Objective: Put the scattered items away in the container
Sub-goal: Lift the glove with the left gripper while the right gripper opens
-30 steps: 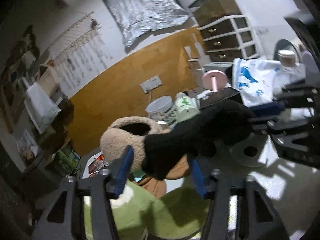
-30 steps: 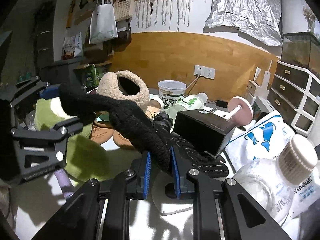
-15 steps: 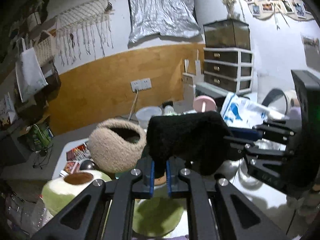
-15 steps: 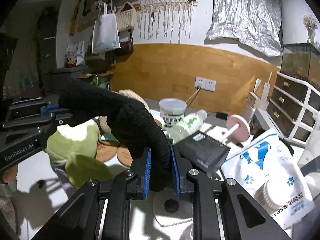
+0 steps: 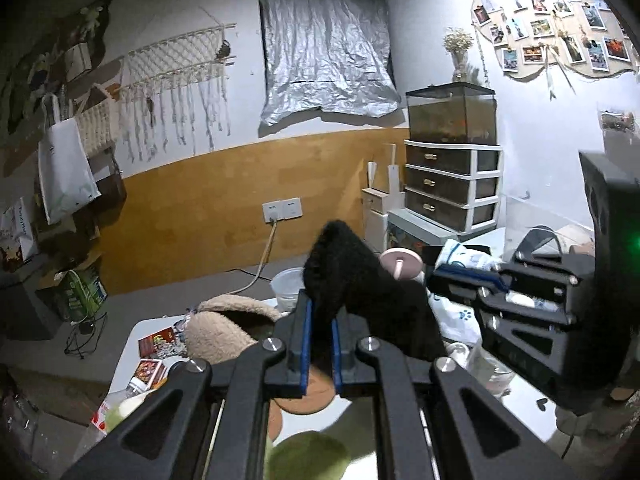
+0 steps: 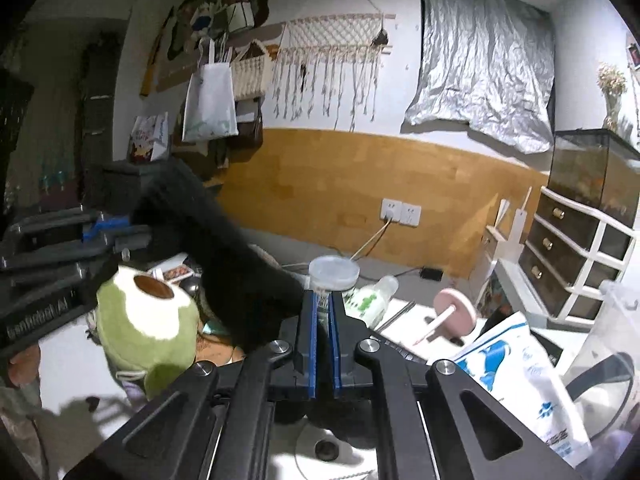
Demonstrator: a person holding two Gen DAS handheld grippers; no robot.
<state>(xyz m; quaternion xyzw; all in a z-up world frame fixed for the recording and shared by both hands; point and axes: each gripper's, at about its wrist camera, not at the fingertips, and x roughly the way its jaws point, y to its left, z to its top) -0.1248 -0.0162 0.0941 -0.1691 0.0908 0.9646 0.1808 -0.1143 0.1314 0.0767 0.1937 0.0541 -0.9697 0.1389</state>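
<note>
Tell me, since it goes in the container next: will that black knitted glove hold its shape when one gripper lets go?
Probably not: the black glove sags between the left gripper and right gripper, so it looks floppy. It seems light, and its fuzzy knit should resist slipping.

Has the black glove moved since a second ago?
Yes. The black glove has gone up: in the right wrist view it lay low by the white tub on the table; now, pinched by both grippers, it hangs against the wood wall panel.
</note>
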